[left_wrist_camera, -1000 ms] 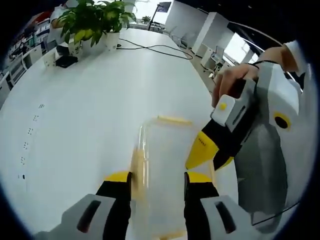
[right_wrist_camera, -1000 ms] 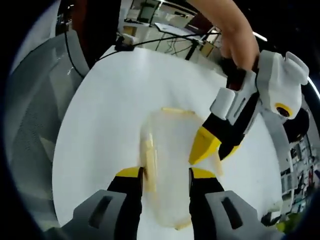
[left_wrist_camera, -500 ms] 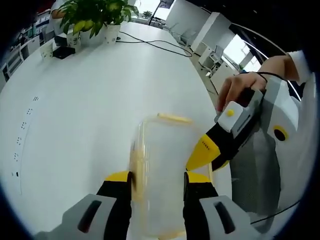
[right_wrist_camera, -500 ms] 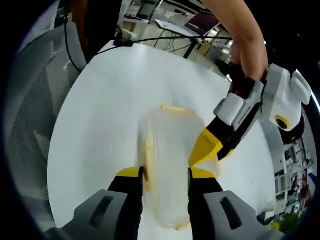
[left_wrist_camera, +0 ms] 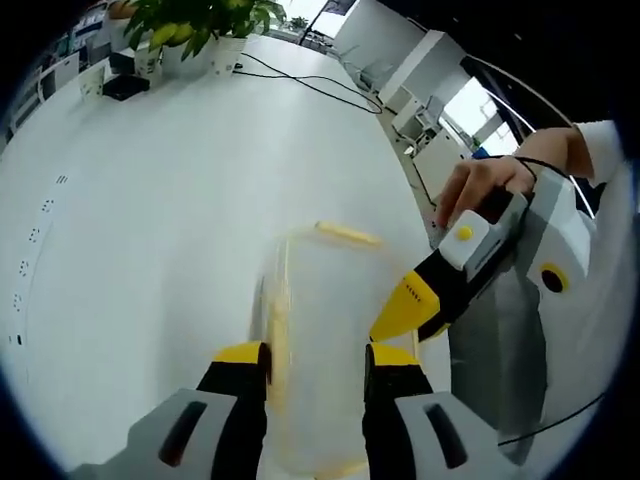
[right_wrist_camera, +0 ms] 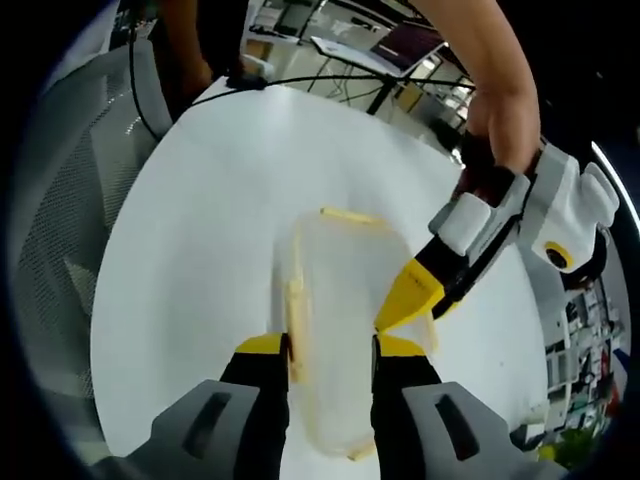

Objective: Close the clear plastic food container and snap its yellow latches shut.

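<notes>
Nearest in the left gripper view: left gripper (left_wrist_camera: 316,362), jaws parted a little, straddling the near end of the clear plastic food container (left_wrist_camera: 325,340), pressing down on its lid rather than clamping it. Same picture in the right gripper view: right gripper (right_wrist_camera: 330,350), jaws slightly apart over the container's near end, nothing held between them. Container flat on the white table (left_wrist_camera: 150,200), lid on. Along its left long side a yellow latch (right_wrist_camera: 294,315), blurred in the left gripper view; whether snapped down, cannot tell. At its far end another yellow latch (left_wrist_camera: 347,235), lying along the rim. From the right in each view, the other gripper's yellow tips angled down onto the container's right side, a hand (left_wrist_camera: 480,185) on the grip behind.

Beyond: broad pale tabletop. Small dark marks near its left edge. A black cable (left_wrist_camera: 300,85) snaking across the far part. At the far end, potted plants (left_wrist_camera: 195,25) and a small dark box (left_wrist_camera: 125,88). Further off, an open office with white partitions and bright windows. In the right gripper view, a grey mesh chair (right_wrist_camera: 70,200) left of the table.
</notes>
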A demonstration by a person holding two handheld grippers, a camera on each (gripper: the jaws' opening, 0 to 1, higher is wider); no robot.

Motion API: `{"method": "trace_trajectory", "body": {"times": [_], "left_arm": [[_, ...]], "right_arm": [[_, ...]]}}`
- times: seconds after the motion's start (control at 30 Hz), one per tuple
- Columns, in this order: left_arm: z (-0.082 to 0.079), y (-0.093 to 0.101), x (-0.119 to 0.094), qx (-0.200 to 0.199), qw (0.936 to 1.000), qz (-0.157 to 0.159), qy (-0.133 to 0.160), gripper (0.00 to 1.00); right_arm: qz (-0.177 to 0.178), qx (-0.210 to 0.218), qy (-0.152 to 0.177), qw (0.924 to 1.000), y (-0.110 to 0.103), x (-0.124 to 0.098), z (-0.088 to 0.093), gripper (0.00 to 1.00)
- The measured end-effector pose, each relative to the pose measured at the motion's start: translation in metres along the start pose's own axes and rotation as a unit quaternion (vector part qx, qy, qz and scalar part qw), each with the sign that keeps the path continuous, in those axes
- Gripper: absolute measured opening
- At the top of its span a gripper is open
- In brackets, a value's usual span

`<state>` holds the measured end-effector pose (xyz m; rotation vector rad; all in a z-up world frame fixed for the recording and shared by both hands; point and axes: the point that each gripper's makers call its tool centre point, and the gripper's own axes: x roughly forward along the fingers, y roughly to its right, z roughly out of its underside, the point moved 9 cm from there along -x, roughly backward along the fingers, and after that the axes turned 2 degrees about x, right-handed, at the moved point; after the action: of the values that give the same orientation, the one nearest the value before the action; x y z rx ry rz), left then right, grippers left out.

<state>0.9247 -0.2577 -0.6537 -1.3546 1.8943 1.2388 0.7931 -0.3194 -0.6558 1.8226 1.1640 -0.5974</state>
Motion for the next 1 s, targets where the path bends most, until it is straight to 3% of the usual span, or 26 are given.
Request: {"method": "trace_trajectory", "body": {"times": [0.23, 0.33, 0.4, 0.5, 0.6, 0.73, 0.83, 0.9, 1.0], "left_arm": [[0.002, -0.005, -0.002, -0.001, 0.9999, -0.005, 0.013, 0.33], [0.006, -0.001, -0.005, -0.006, 0.9991, -0.018, 0.038, 0.34], [0.009, 0.001, -0.006, -0.013, 0.9977, -0.031, 0.058, 0.34], [0.015, 0.002, -0.011, -0.012, 0.9928, -0.082, 0.087, 0.40], [0.024, 0.012, -0.021, -0.020, 0.9818, -0.121, 0.144, 0.40], [0.042, 0.028, -0.028, -0.032, 0.9678, -0.161, 0.191, 0.43], [0.059, 0.044, -0.029, -0.051, 0.9522, -0.194, 0.230, 0.46], [0.066, 0.052, -0.029, -0.054, 0.9457, -0.212, 0.240, 0.48], [0.076, 0.069, -0.027, -0.067, 0.9269, -0.248, 0.273, 0.50]], "right_arm": [[0.001, 0.005, -0.002, 1.0000, -0.002, 0.003, 0.000, 0.29], [0.005, -0.002, -0.002, 1.0000, -0.002, 0.002, -0.001, 0.30], [0.008, -0.003, 0.001, 1.0000, -0.003, 0.002, 0.000, 0.31], [-0.006, 0.053, 0.015, 0.9984, -0.007, 0.000, -0.003, 0.37], [0.002, 0.063, 0.016, 0.9979, -0.008, -0.003, -0.002, 0.41], [0.016, 0.099, 0.017, 0.9949, -0.010, -0.009, 0.006, 0.44], [0.035, 0.132, 0.011, 0.9906, -0.008, -0.013, 0.015, 0.43], [0.046, 0.147, 0.012, 0.9880, -0.007, -0.016, 0.020, 0.44], [0.064, 0.169, 0.016, 0.9834, -0.005, -0.020, 0.024, 0.47]]}}
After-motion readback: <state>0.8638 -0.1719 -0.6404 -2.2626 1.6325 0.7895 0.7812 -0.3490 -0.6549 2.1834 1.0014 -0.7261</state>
